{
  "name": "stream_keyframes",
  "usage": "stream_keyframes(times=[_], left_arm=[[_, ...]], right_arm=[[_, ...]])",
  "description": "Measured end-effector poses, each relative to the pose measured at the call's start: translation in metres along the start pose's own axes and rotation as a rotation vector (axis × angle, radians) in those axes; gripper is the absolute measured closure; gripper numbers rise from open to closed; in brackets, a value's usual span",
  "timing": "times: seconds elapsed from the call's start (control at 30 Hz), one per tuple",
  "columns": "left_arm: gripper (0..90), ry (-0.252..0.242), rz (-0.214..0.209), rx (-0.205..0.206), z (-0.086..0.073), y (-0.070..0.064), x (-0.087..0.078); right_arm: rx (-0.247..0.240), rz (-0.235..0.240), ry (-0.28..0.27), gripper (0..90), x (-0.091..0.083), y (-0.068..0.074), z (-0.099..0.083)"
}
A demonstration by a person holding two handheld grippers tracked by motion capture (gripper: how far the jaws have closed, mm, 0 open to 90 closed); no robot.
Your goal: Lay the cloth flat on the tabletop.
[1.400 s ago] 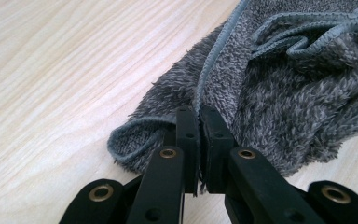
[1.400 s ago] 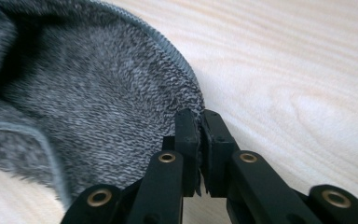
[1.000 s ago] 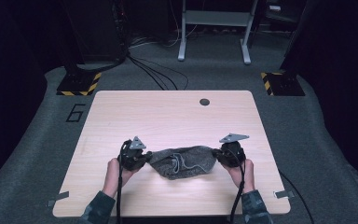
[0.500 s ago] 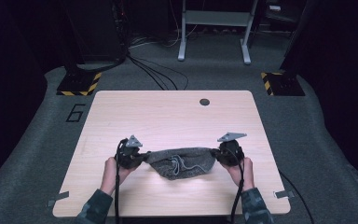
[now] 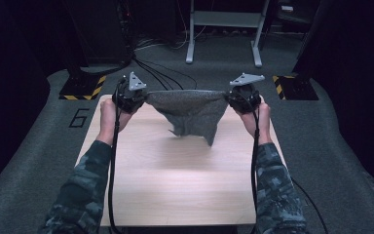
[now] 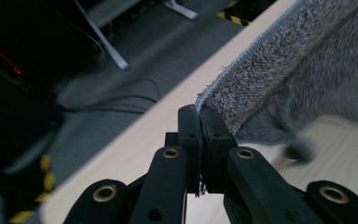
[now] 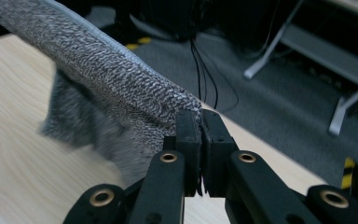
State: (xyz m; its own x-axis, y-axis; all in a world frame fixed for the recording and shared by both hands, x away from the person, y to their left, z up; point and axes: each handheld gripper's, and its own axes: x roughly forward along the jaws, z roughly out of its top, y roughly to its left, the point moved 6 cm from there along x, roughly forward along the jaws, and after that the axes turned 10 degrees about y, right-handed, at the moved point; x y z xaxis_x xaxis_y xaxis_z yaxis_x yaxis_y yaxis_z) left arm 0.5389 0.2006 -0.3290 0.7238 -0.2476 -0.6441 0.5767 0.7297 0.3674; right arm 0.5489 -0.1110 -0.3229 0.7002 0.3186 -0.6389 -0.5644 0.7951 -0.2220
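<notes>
A grey cloth (image 5: 191, 109) is held stretched in mid-air above the far half of the desk (image 5: 175, 180), upper centre of the high view. One top corner is pinched by the left tongs (image 5: 143, 97), the other by the right tongs (image 5: 228, 97); both pairs are pressed together on the hem. The top edge is pulled taut, the rest hangs loose in a point. The lift and spread look done; laying flat or folding is judged left.
</notes>
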Motion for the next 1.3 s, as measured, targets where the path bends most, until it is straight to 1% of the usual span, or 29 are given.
stream_keyframes(times=[0.03,0.07,0.1,0.13,0.17,0.2,0.23,0.27,0.33,0.37,0.4,0.47,0.5,0.53,0.63,0.7,0.77,0.8,0.83,0.87,0.97,1.0,1.03,1.1,1.13,1.2,1.23,1.27,1.3], left_arm=[[88.3,-0.004,0.008,0.017,-0.003,-0.005,-0.003],[88.3,-0.007,0.02,0.057,-0.018,-0.022,-0.005],[88.2,-0.007,0.02,0.057,-0.018,-0.022,-0.005],[88.2,0.007,0.01,0.079,-0.032,-0.035,-0.003],[88.2,0.031,-0.008,0.106,-0.053,-0.055,0.002],[88.1,0.042,-0.031,0.108,-0.067,-0.066,0.007],[88.1,0.042,-0.031,0.108,-0.067,-0.066,0.007],[88.1,0.066,-0.083,0.096,-0.092,-0.088,0.016],[88.0,0.092,-0.137,0.085,-0.114,-0.107,0.025],[88.0,0.092,-0.137,0.085,-0.114,-0.107,0.025],[87.9,0.12,-0.173,0.075,-0.133,-0.121,0.03],[87.8,0.14,-0.201,0.06,-0.147,-0.131,0.033],[87.8,0.14,-0.201,0.06,-0.147,-0.131,0.033],[87.7,0.145,-0.232,0.042,-0.156,-0.137,0.034],[87.5,0.147,-0.245,0.024,-0.162,-0.141,0.033],[87.1,0.142,-0.27,-0.003,-0.17,-0.148,0.032],[86.6,0.143,-0.277,-0.01,-0.173,-0.151,0.031],[86.1,0.151,-0.286,0.001,-0.176,-0.153,0.031],[85.5,0.147,-0.288,-0.015,-0.178,-0.155,0.032],[84.8,0.155,-0.307,-0.016,-0.18,-0.157,0.032],[81.9,0.155,-0.325,-0.026,-0.185,-0.16,0.033],[80.8,0.161,-0.349,-0.027,-0.187,-0.162,0.032],[79.3,0.165,-0.353,-0.033,-0.188,-0.162,0.031],[73.9,0.159,-0.363,-0.04,-0.189,-0.163,0.031],[68.4,0.157,-0.397,-0.045,-0.191,-0.165,0.028],[53.1,0.154,-0.422,-0.042,-0.192,-0.165,0.022],[46.8,0.145,-0.434,-0.037,-0.192,-0.163,0.018],[42.1,0.14,-0.433,-0.039,-0.192,-0.16,0.014],[37.4,0.139,-0.432,-0.044,-0.191,-0.156,0.011]], right_arm=[[-0.028,0.001,-0.012,87.1,-0.012,0.008,-0.007],[-0.035,0.006,-0.015,87.0,-0.014,0.014,-0.014],[-0.05,0.019,-0.008,86.9,-0.015,0.021,-0.024],[-0.061,0.035,0.007,86.8,-0.014,0.03,-0.039],[-0.065,0.047,0.019,86.7,-0.012,0.036,-0.049],[-0.071,0.067,0.035,86.6,-0.009,0.045,-0.064],[-0.086,0.088,0.056,86.6,-0.005,0.053,-0.079],[-0.084,0.104,0.077,86.5,-0.001,0.061,-0.094],[-0.07,0.141,0.117,86.4,0.008,0.077,-0.122],[-0.054,0.158,0.134,86.3,0.013,0.085,-0.134],[-0.051,0.176,0.154,86.2,0.018,0.092,-0.148],[-0.037,0.197,0.179,86.2,0.022,0.099,-0.162],[-0.019,0.207,0.185,86.1,0.024,0.103,-0.171],[0.0,0.207,0.199,86.1,0.026,0.107,-0.177],[-0.001,0.222,0.21,86.0,0.028,0.11,-0.186],[0.027,0.235,0.218,85.6,0.027,0.113,-0.195],[0.039,0.242,0.216,85.0,0.026,0.114,-0.199],[0.044,0.245,0.217,84.8,0.025,0.115,-0.201],[0.044,0.252,0.218,84.5,0.024,0.115,-0.204],[0.052,0.254,0.222,84.1,0.023,0.116,-0.206],[0.057,0.268,0.225,82.5,0.021,0.118,-0.212],[0.064,0.269,0.229,82.0,0.02,0.118,-0.215],[0.068,0.271,0.229,81.4,0.02,0.118,-0.217],[0.07,0.281,0.239,79.1,0.018,0.119,-0.221],[0.076,0.291,0.242,76.9,0.017,0.12,-0.223],[0.07,0.315,0.266,67.0,0.014,0.12,-0.229],[0.082,0.324,0.27,63.8,0.012,0.12,-0.231],[0.076,0.335,0.266,60.3,0.01,0.117,-0.232],[0.09,0.338,0.266,55.9,0.007,0.114,-0.233]])
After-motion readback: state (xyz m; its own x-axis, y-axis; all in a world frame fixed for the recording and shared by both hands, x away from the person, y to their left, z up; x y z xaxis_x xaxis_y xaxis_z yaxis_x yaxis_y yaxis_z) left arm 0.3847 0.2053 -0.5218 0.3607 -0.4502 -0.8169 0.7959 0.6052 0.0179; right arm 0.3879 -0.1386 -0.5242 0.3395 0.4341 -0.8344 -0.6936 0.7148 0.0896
